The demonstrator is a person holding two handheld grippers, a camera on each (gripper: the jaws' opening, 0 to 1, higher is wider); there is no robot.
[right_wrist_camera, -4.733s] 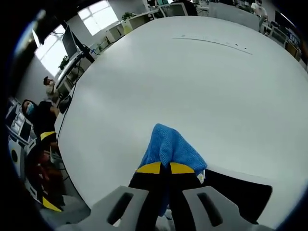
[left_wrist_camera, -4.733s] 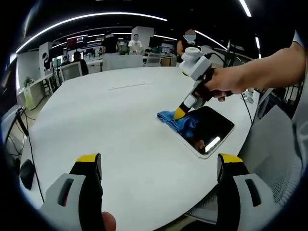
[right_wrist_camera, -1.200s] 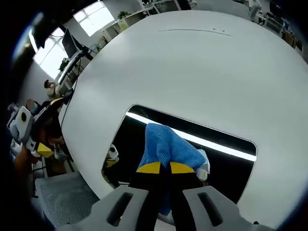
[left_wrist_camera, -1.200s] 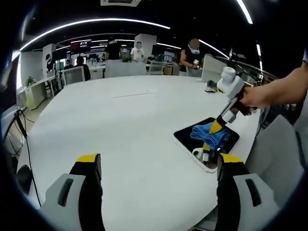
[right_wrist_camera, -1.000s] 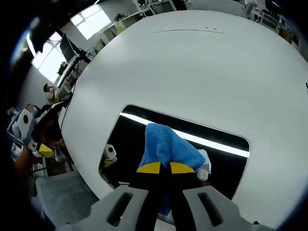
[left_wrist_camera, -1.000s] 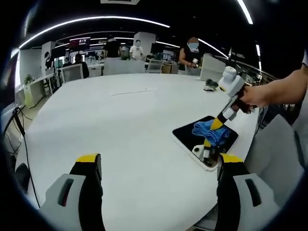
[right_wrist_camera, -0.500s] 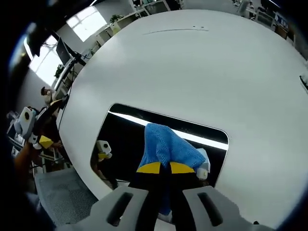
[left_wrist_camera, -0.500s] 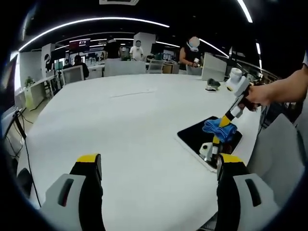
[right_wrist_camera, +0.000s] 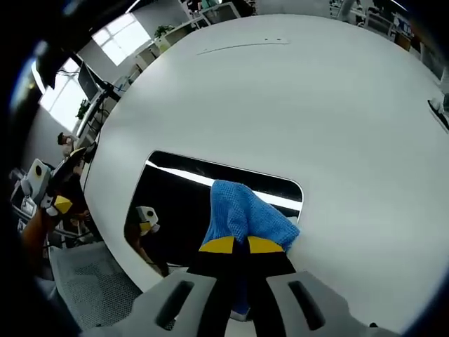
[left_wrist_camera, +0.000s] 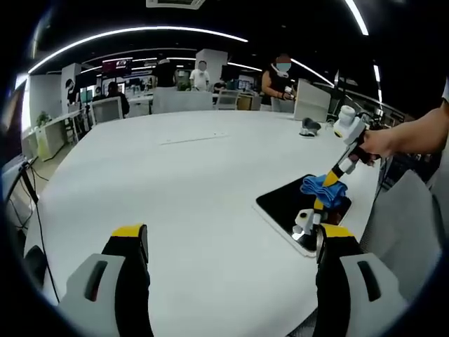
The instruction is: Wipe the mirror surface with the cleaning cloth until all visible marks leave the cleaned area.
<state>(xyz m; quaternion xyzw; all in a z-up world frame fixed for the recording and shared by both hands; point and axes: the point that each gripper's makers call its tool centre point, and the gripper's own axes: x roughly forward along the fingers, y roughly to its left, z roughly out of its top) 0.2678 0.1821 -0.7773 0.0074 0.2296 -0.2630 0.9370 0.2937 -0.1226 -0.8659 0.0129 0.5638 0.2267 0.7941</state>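
Note:
A dark rectangular mirror (left_wrist_camera: 291, 205) (right_wrist_camera: 184, 203) with a white frame lies flat near the right edge of the round white table (left_wrist_camera: 189, 182). My right gripper (right_wrist_camera: 234, 245) is shut on a blue cleaning cloth (right_wrist_camera: 245, 213) and presses it on the mirror's far end. In the left gripper view the right gripper (left_wrist_camera: 325, 196) comes in from the right, held by a hand, with the blue cloth (left_wrist_camera: 323, 188) under its yellow tips. My left gripper (left_wrist_camera: 231, 242) hangs open above the table's near part, holding nothing.
A small dark object (left_wrist_camera: 308, 126) lies on the table's far right. Several people stand beyond the table among desks and monitors (left_wrist_camera: 105, 105). A mesh chair seat (right_wrist_camera: 88, 281) sits below the table edge beside the mirror.
The right gripper has slid the cloth along the mirror toward its far end, from the middle of the glass to the edge by the frame. My left gripper has stayed open and still.

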